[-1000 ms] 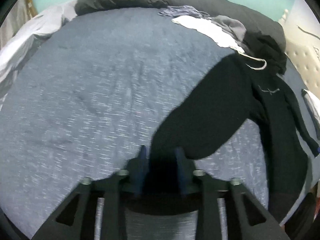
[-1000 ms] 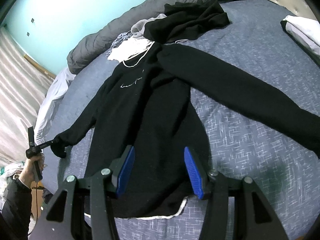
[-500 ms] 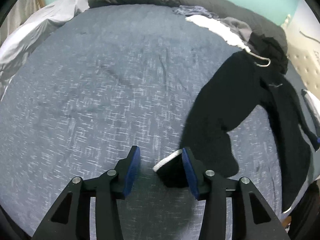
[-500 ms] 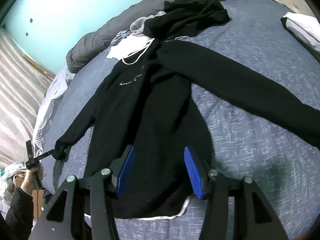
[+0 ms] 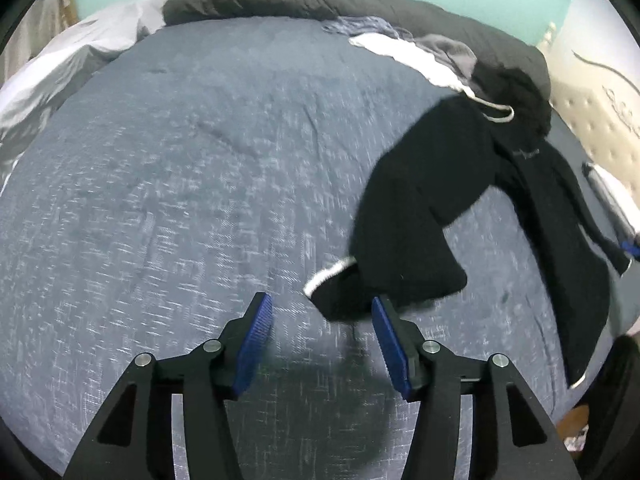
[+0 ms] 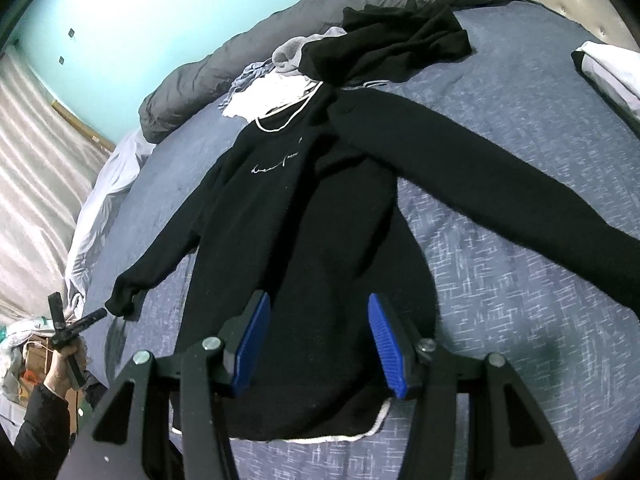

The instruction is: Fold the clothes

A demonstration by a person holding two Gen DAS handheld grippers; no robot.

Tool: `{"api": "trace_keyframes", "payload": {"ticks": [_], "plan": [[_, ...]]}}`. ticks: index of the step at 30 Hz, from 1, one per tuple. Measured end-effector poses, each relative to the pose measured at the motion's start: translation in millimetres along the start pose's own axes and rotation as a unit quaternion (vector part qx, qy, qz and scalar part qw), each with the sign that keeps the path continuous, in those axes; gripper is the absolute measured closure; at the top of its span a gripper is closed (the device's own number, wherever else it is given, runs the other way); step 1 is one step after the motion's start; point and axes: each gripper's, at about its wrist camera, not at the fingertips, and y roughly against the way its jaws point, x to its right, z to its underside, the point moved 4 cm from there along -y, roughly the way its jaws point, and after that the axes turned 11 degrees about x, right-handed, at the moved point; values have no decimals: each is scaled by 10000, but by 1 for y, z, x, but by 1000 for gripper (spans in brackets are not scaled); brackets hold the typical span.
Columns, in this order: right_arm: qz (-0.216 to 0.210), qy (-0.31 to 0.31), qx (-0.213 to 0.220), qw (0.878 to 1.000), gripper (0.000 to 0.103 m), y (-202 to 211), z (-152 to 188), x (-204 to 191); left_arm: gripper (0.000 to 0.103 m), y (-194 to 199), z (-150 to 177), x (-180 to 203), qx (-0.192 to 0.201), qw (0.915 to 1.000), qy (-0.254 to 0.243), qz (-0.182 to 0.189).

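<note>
A black sweatshirt [image 6: 312, 208] with a white neckline and hem lies face up on the bed. My right gripper [image 6: 317, 297] hovers open over its lower body, with nothing between the pads. The right sleeve [image 6: 480, 192] stretches out to the right. The left sleeve [image 5: 404, 216] rests on the cover, and its white-edged cuff [image 5: 330, 276] lies just ahead of my left gripper [image 5: 320, 300], close to the right fingertip. The left jaws are opening and the pads do not press the cuff. In the right wrist view the left gripper [image 6: 94, 316] sits beside the cuff [image 6: 124, 300].
The blue-grey bed cover [image 5: 180, 180] is bare to the left. At the back lie a grey duvet [image 6: 240, 60], a black garment [image 6: 400, 40] and a white one [image 6: 272, 92]. A folded white item [image 6: 612, 68] lies right. A person's hand [image 6: 60, 372] holds the left gripper.
The left gripper let go of the sleeve cuff and its jaws widened. The sleeve was drawn outward and now lies on the cover. The right gripper stayed put.
</note>
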Motion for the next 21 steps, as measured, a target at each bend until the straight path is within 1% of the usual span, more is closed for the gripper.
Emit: {"api": "trace_keyframes", "payload": {"ticks": [3,5,6,7,8,12,14,17,20,21], "plan": [[-12,29,-17,10000,51,-1,2,-5,47,-11,4,6,-56,10000,-25,70],[7,43,-12,10000,51,0,1,-6,51,-19,4,8,-70,9999,-59,64],[19,49,-2,10000,51,1,0,-6,58,-21,3,10,-26,9999,-95,95],[32,53,2,10000,51,2,-1,-6,84,-22,0,12,-9,9999,-114,118],[46,56,4,10000,51,2,-2,-5,98,-24,-2,14,10,9998,-133,140],[88,36,39,9999,51,5,-6,-2,98,-15,-16,17,79,9997,-176,175],[73,22,68,9999,51,6,-8,-2,98,1,-29,13,146,9995,-241,107],[33,44,64,10000,51,7,-6,-4,98,23,-47,1,192,9996,-212,23],[-14,57,54,10000,51,6,-5,-7,98,38,-56,-16,44,9999,-149,-75],[-24,53,50,10000,51,5,-4,-7,98,40,-57,-22,-29,9998,-149,-162]]}}
